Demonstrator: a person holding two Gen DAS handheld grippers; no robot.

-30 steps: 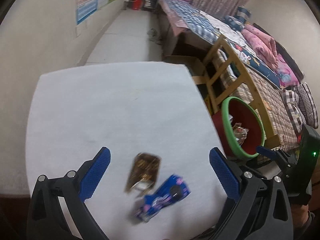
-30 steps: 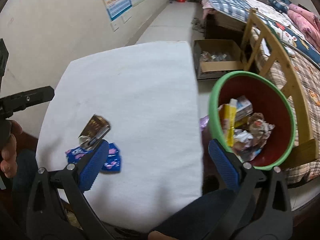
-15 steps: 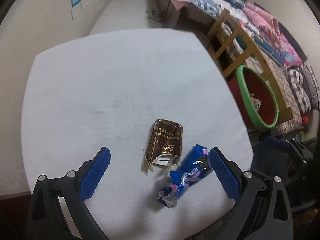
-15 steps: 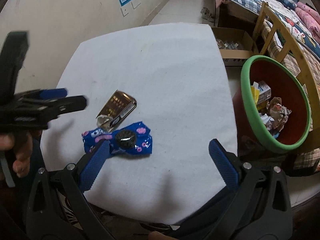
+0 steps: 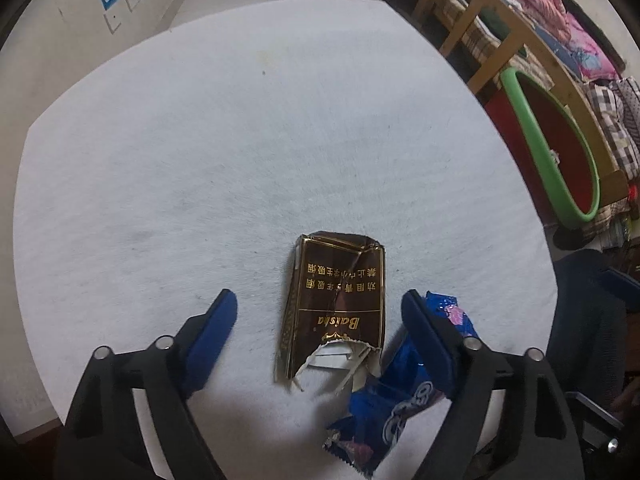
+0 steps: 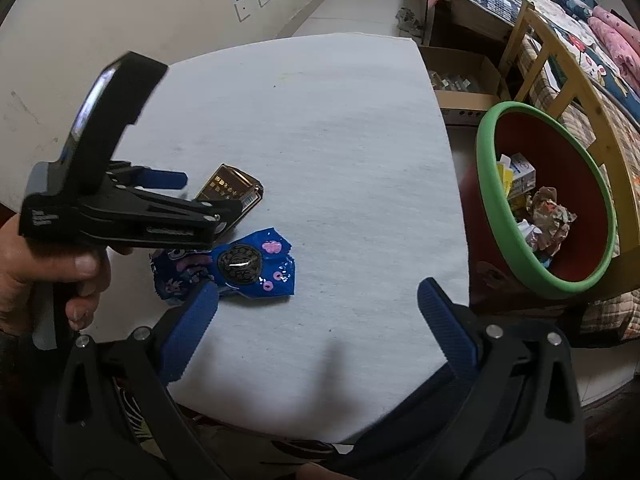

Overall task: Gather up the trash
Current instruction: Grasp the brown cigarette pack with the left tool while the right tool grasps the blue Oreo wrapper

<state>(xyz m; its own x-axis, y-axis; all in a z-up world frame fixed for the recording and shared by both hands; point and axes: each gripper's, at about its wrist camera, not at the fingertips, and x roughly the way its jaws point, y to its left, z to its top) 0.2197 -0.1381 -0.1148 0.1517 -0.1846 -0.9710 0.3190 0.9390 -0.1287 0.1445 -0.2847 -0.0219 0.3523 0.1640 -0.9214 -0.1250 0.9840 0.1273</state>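
**Dim, soft indoor light with heavy fisheye bending**

Both views are dull and slightly grainy, with black vignette corners. The white table [image 5: 240,140] curves strongly toward the edges. Soft shadows pool just beneath the left gripper [image 5: 320,304] and ahead of the right gripper [image 6: 320,300]. Glare glints on the blue wrapper [image 6: 240,266].

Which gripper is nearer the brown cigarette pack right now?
Left. The left gripper straddles the brown cigarette pack, jaws closing but not yet touching it. The right gripper hangs open nearer the table's edge, beyond the blue cookie wrapper.
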